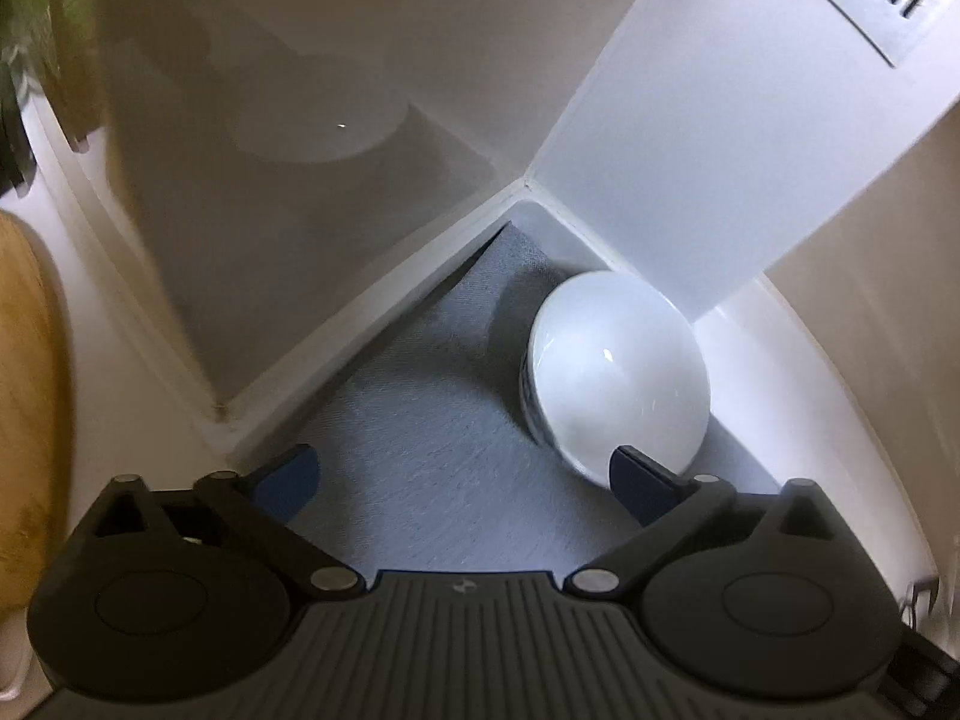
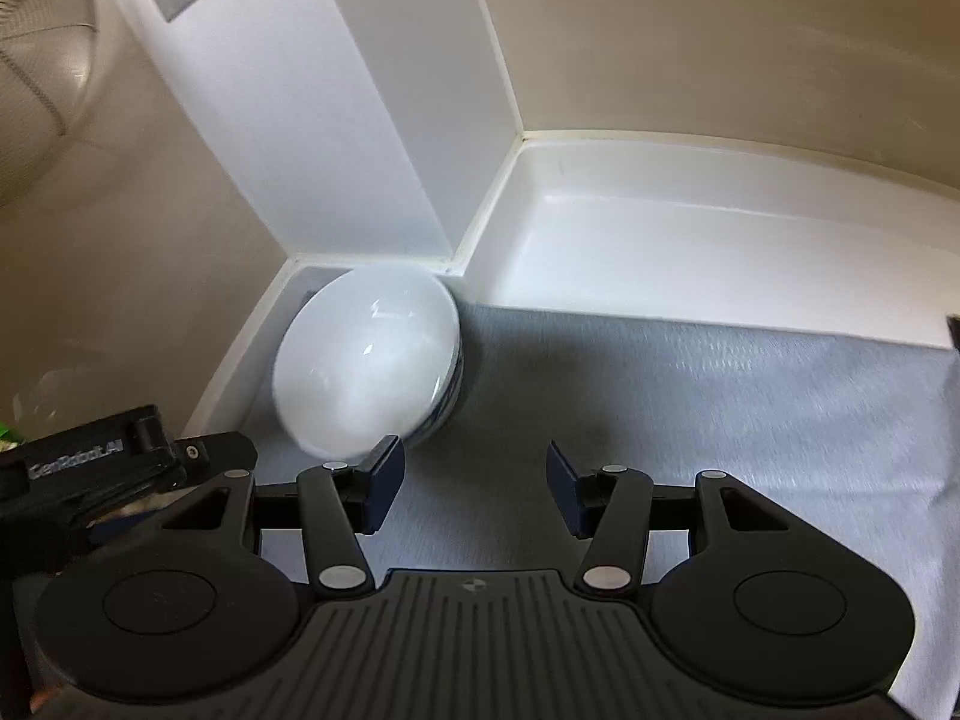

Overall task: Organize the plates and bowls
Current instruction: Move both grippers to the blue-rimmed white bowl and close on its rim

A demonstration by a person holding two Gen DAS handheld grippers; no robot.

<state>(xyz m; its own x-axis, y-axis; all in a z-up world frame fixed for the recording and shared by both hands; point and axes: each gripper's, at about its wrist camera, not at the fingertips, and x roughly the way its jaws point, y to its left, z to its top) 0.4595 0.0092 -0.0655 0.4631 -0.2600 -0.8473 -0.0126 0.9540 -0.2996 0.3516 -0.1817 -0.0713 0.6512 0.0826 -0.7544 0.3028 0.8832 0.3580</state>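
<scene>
Closest to you, both tools hang empty over the grey mat (image 2: 690,396): your left tool (image 1: 465,483) has its blue pads spread as wide as they go, and your right tool (image 2: 474,489) stands about half apart, with nothing but mat showing between either pair of jaws. Just past the fingertips sits the task's thing, a stack of white bowls (image 2: 366,366), blue-striped on the outside of the lower ones, tucked into the back corner where the mat meets the white ledge (image 2: 720,240) and the white pillar (image 1: 690,150). In the left wrist view the stack lies right behind your right-hand pad; in the right wrist view it lies behind the left-hand pad, so each tool is off to one side of it, near but seemingly not touching. That closeness is your risk. If you swing either tool sideways, a pad could clip the rim and shove or topple the stack against the wall. The bowls look smooth and glossy, so a shallow pinch on one rim may slip, or lift only the top bowl and drag the rest. Both views are blurred, so judge the gap carefully.
</scene>
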